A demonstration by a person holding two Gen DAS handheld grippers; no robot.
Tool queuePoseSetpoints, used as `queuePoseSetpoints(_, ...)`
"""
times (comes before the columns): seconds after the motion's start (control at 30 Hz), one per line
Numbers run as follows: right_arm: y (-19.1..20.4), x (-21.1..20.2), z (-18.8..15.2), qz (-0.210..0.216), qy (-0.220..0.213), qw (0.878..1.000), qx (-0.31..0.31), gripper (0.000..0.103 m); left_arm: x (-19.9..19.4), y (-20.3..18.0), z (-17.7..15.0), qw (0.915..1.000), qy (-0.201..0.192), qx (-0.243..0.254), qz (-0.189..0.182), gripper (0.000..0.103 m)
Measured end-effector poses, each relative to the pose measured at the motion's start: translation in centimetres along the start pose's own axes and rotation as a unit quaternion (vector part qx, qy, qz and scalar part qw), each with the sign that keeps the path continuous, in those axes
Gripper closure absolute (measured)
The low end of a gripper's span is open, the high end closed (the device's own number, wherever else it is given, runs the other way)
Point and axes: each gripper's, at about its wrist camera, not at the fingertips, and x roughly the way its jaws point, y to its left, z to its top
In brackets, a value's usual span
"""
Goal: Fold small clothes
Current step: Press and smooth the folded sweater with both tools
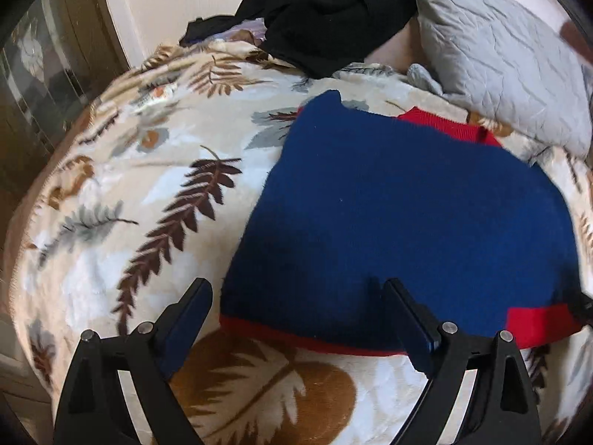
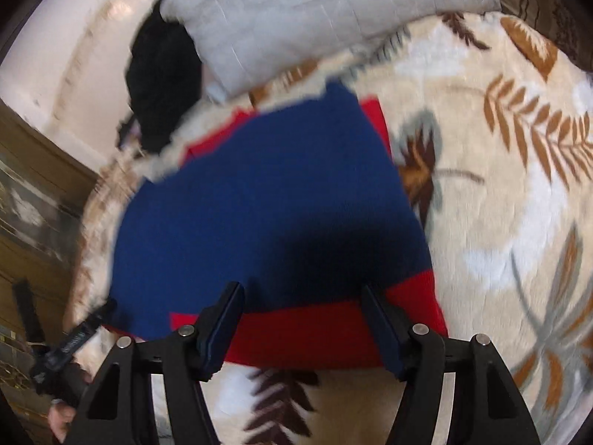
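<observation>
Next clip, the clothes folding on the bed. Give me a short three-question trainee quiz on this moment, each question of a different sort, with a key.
1. True or false: the blue knitted garment with red trim lies flat on the leaf-patterned blanket.
2. What holds the garment? A) left gripper B) right gripper C) neither
3. Fill in: the crumpled black clothing lies beside the grey quilted ___.

Key: 1 true; 2 C, both stand open; 3 pillow.

- Pillow (image 1: 496, 59) was cut off by the frame's edge.
- Black cloth (image 2: 163, 74) was blurred; its kind could not be told.
- Left gripper (image 2: 79, 333) lay partly out of view.
</observation>
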Motion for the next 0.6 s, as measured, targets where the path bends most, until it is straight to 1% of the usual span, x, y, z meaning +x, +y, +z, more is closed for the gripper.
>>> queuePoseSetpoints(0.07, 0.8, -0.6, -0.1, -0.004, -0.012, 1.000, -0.010, 0.034, -0.9, -0.4, 0.1, 0.9996, -0.024, 0.010, 0.012, 0.010)
queuePoseSetpoints(0.13, 1.4, -1.4, 0.4, 0.016, -0.027, 0.999, -0.011, 0.034, -2.0, -0.5, 0.4, 0.9980, -0.057, 0.017, 0.020, 0.010)
queuePoseSetpoints(0.17, 1.8, -1.7, 0.8, 0.013, -0.036, 0.999, -0.016, 0.034, -2.4, -0.5, 0.5, 0.9973, -0.069, 0.018, 0.019, 0.010)
queuePoseSetpoints(0.23, 2.7, -2.4, 2.5, 0.001, -0.070, 0.997, -0.033, 0.034, -3.0, -0.4, 0.8, 0.9960, -0.087, 0.016, 0.013, 0.010)
queuePoseSetpoints(0.3, 3.4, -2.1, 4.3, 0.001, -0.084, 0.996, -0.043, 0.034, -3.4, -0.5, 1.0, 0.9949, -0.099, 0.015, 0.011, 0.010)
queuePoseSetpoints(0.37, 3.5, -1.1, 6.3, -0.016, -0.091, 0.995, -0.040, 0.034, -3.7, -0.5, 1.3, 0.9940, -0.108, 0.012, 0.007, 0.010)
queuePoseSetpoints(0.4, 3.6, -0.7, 7.0, -0.021, -0.092, 0.995, -0.038, 0.034, -3.8, -0.4, 1.4, 0.9937, -0.112, 0.011, 0.004, 0.010)
queuePoseSetpoints(0.47, 3.3, 1.6, 9.2, -0.046, -0.086, 0.995, -0.031, 0.034, -3.7, -0.5, 1.6, 0.9935, -0.113, 0.010, 0.004, 0.010)
queuePoseSetpoints(0.5, 3.0, 2.3, 9.6, -0.056, -0.085, 0.994, -0.029, 0.034, -3.8, -0.6, 1.7, 0.9933, -0.115, 0.011, 0.005, 0.010)
queuePoseSetpoints(0.53, 2.6, 3.3, 10.1, -0.068, -0.078, 0.994, -0.027, 0.034, -3.8, -0.6, 1.7, 0.9929, -0.118, 0.012, 0.007, 0.010)
queuePoseSetpoints(0.6, 1.7, 5.9, 10.9, -0.093, -0.045, 0.994, -0.027, 0.035, -3.9, -0.6, 1.8, 0.9926, -0.120, 0.014, 0.005, 0.010)
